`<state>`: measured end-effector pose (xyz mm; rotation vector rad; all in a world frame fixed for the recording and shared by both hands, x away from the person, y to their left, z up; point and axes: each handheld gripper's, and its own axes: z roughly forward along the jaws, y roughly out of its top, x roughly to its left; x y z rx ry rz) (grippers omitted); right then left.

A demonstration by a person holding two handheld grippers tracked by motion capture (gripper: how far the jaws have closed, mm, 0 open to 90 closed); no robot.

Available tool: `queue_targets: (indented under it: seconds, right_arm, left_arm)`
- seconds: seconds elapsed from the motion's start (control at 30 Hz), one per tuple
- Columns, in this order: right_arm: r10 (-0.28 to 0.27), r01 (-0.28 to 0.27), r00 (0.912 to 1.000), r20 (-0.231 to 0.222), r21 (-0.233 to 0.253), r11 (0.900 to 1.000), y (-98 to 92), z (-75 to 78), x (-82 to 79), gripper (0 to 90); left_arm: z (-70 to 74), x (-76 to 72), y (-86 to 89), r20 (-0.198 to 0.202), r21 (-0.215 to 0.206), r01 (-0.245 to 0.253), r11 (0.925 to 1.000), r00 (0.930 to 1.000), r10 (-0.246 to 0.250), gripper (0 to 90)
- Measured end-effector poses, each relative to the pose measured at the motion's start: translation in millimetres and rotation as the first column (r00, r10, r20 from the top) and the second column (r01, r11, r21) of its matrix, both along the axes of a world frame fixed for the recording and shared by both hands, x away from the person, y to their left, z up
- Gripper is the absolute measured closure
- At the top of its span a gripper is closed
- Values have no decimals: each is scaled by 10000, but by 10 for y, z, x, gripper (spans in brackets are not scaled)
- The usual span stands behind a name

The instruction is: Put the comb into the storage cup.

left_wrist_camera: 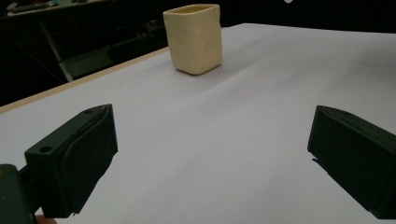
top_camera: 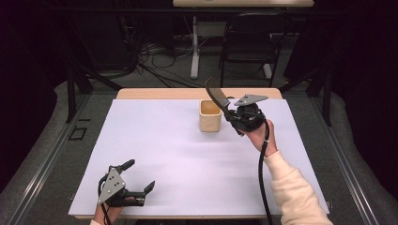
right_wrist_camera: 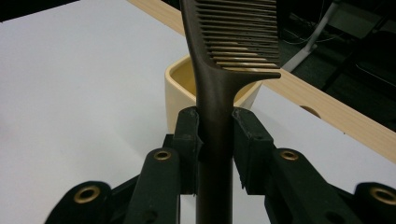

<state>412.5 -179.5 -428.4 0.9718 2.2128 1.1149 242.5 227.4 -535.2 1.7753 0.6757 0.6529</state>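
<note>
A dark brown comb (top_camera: pixel 215 93) (right_wrist_camera: pixel 219 70) is held in the air by my right gripper (top_camera: pixel 231 114) (right_wrist_camera: pixel 215 130), whose jaws are shut on its handle. The comb's toothed end points up and away, just right of and above a cream square cup (top_camera: pixel 210 116) (right_wrist_camera: pixel 180 84) (left_wrist_camera: pixel 194 37) standing upright on the white table cover (top_camera: pixel 178 154). The cup's inside looks empty where it shows. My left gripper (top_camera: pixel 139 176) (left_wrist_camera: pixel 210 154) rests low at the near left of the table, wide open with nothing between its fingers.
The wooden table edge (top_camera: pixel 155 93) shows behind the white cover. Beyond it stand a black chair (top_camera: pixel 248 42), a white desk leg (top_camera: pixel 194 47) and loose cables on the floor. A person's cream sleeve (top_camera: pixel 293 192) comes in at the bottom right.
</note>
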Motion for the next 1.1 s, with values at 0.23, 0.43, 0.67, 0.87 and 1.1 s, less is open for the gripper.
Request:
queue_targets:
  seconds: [0.23,0.43,0.67,0.87,1.1]
  right_arm:
    - [-34,34,10000,41,62,10000,40,26,74,726]
    - [-53,52,9999,88,110,9999,63,54,116,726]
    - [-55,51,9998,167,221,9997,81,68,154,726]
    - [-64,58,9997,228,274,9996,97,91,189,726]
    - [-87,77,9995,297,345,9994,140,121,221,726]
  left_arm:
    - [-1,0,1,-9,2,5,10000,10000,-5,15]
    - [-1,0,-1,-5,-16,4,10000,10000,-4,15]
    - [0,0,0,2,-21,3,10000,10000,-3,15]
    - [-1,1,-1,-5,-5,-2,10000,10000,2,15]
    - [0,0,0,4,-19,1,10000,10000,-1,15]
